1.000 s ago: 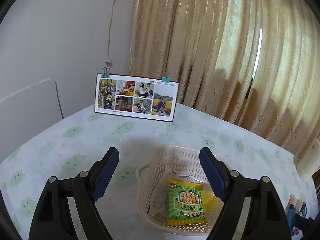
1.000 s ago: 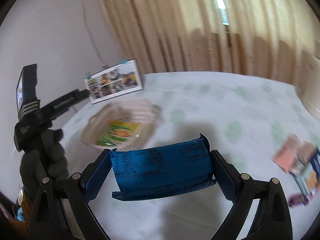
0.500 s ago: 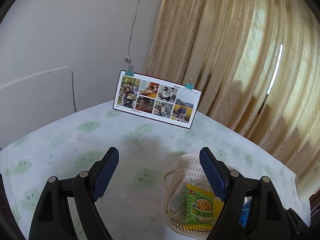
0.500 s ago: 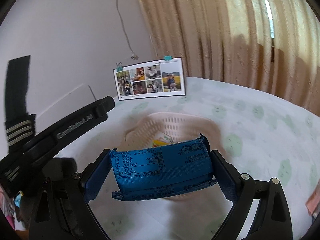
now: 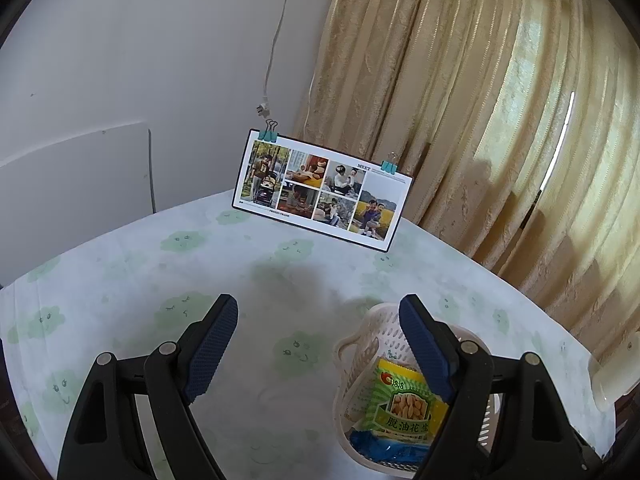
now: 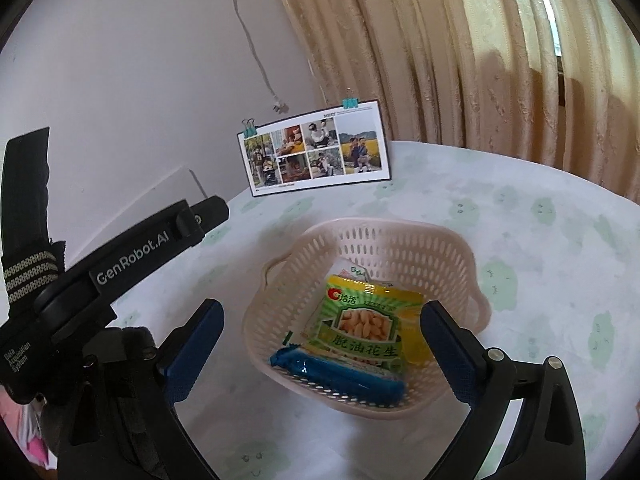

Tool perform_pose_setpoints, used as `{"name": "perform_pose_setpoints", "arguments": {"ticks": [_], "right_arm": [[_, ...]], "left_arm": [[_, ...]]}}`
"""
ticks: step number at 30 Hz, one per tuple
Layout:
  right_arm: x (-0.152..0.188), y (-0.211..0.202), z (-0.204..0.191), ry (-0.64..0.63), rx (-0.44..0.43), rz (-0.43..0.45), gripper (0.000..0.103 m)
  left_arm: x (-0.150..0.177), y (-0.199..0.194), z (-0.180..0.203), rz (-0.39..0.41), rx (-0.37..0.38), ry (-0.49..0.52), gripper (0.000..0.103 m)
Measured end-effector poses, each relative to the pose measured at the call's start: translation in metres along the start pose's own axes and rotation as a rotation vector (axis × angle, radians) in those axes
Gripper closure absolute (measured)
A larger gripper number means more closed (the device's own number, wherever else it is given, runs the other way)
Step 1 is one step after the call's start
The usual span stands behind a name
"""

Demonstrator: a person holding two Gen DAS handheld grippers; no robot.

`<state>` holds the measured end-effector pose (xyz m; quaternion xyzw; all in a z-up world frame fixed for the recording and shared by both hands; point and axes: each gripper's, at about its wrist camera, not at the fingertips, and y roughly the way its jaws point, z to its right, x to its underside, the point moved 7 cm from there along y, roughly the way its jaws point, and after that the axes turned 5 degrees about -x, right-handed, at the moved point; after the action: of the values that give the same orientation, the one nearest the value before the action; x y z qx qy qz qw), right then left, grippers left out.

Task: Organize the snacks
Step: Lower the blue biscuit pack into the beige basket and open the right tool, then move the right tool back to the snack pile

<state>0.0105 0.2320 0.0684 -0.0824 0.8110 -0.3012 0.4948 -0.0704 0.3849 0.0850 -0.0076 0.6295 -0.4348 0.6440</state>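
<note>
Now my right tongs (image 6: 320, 344) hang released above the pink perforated plastic basket (image 6: 404, 240), blue wrapped snack bar (image 6: 340, 376) inside; my left tongs (image 5: 318, 344), also released, might clip its rim.

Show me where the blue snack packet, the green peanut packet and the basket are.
blue snack packet (image 6: 340, 376), right wrist view, middle of wrapper.
green peanut packet (image 6: 366, 326), right wrist view, printed front.
basket (image 6: 400, 226), right wrist view, far rim.

I see a home room: beige curtains (image 5: 460, 120), a family photo card (image 5: 320, 192), a cloud-printed table (image 5: 120, 272).
</note>
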Motion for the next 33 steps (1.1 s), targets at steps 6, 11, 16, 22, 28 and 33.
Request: {"name": "perform_pose_setpoints", "arguments": {"ticks": [6,11,16,22,28,33], "right_arm": [[0.005,-0.012,0.006,0.031,0.013,0.015,0.005],[0.017,-0.025,0.014,0.035,0.075,0.038,0.005],[0.029,-0.043,0.022,0.041,0.124,0.07,0.005],[0.043,-0.065,0.042,0.08,0.163,0.091,0.005],[0.056,-0.085,0.065,0.125,0.212,0.105,0.005],[0.069,-0.104,0.083,0.16,0.26,0.119,0.005]], "left_arm": [[0.001,-0.003,0.007,0.009,0.015,0.028,0.023],[0.003,-0.007,0.015,0.021,0.024,0.056,0.023],[0.006,-0.01,0.026,0.037,0.036,0.092,0.023],[0.014,-0.011,0.039,0.035,0.053,0.133,0.023],[0.021,-0.014,0.05,0.036,0.083,0.167,0.023],[0.03,-0.014,0.063,0.028,0.1,0.206,0.023]]}}
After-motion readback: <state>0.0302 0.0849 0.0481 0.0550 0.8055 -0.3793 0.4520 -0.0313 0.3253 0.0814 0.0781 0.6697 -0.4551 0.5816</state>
